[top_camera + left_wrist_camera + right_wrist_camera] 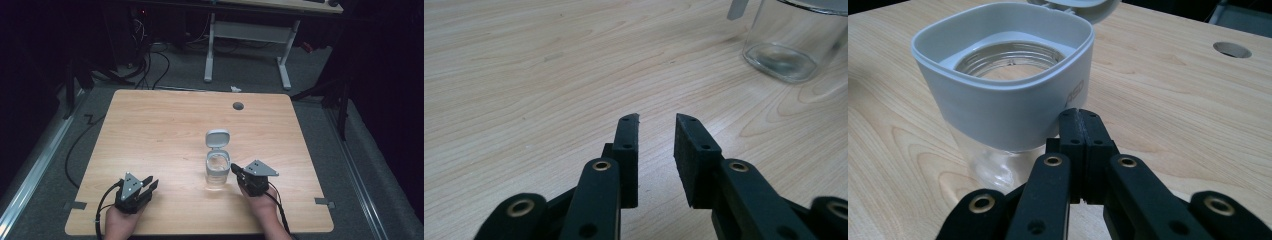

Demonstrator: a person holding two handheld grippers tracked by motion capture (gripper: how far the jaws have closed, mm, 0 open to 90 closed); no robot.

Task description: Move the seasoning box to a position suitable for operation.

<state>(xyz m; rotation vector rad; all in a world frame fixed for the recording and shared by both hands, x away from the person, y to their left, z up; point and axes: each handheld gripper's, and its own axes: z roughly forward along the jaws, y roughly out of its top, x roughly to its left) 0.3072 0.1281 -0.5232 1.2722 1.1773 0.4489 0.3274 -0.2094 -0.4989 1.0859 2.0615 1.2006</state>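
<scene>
left gripper [149, 182] near front edge of table [150, 120], left side, jaws parted by moderate gap, nothing between them, tips aimed toward jar; right gripper [234, 169] just right of jar, jaws pressed together, empty, tips at or just short of grey collar [1013, 107], contact unclear; glass jar [218, 172] upright at table's middle, nearer front, long axis vertical, mouth up; hinged lid [218, 138] flipped open, pointing toward far edge; round hole [238, 105] in tabletop near far edge
</scene>
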